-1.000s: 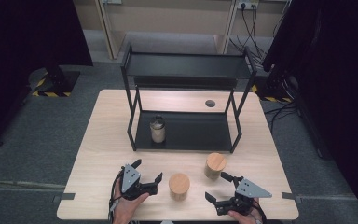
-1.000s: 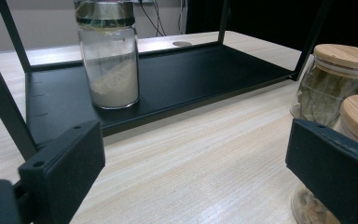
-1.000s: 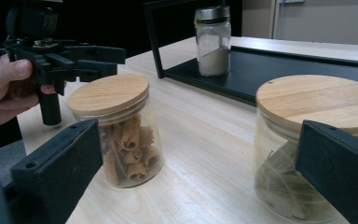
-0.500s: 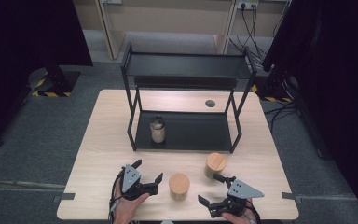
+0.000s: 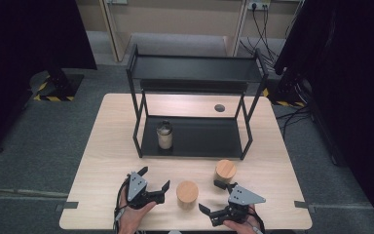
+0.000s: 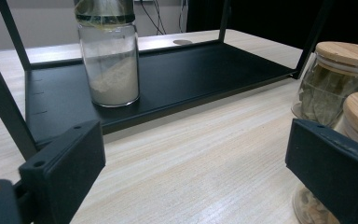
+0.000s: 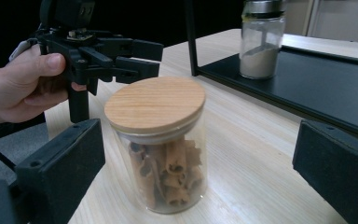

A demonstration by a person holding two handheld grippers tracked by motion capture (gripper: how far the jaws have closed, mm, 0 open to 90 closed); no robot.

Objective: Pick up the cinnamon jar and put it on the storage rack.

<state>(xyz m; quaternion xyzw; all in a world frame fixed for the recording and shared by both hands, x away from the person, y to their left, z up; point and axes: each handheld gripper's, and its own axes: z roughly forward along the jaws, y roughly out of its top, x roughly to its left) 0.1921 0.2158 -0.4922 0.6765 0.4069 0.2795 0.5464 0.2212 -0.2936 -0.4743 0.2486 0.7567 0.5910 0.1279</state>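
A wooden-lidded glass jar of cinnamon sticks [image 5: 187, 194] [image 7: 161, 154] stands near the table's front edge between my two grippers. My right gripper [image 5: 209, 196] is open to its right. Its jaws have just been closing a little, and the jar stands just ahead between them, untouched. My left gripper [image 5: 155, 178] [image 7: 154, 57] is open and empty on the jar's left. A second wooden-lidded jar, holding leaves [image 5: 225, 170] [image 6: 335, 79], stands behind and to the right. A jar of white powder [image 5: 164, 135] [image 6: 108, 60] [image 7: 260, 42] sits on the lower shelf of the black rack [image 5: 195, 141].
The rack's top shelf [image 5: 197, 68] is bare, as is the right part of its lower shelf. A round dark hole [image 5: 219, 107] sits in the tabletop behind the rack. Dark curtains hang on both sides, and cables lie on the floor at the back right.
My right gripper has moved left towards the cinnamon jar and now points at it. The left gripper and the three jars have stayed where they were.
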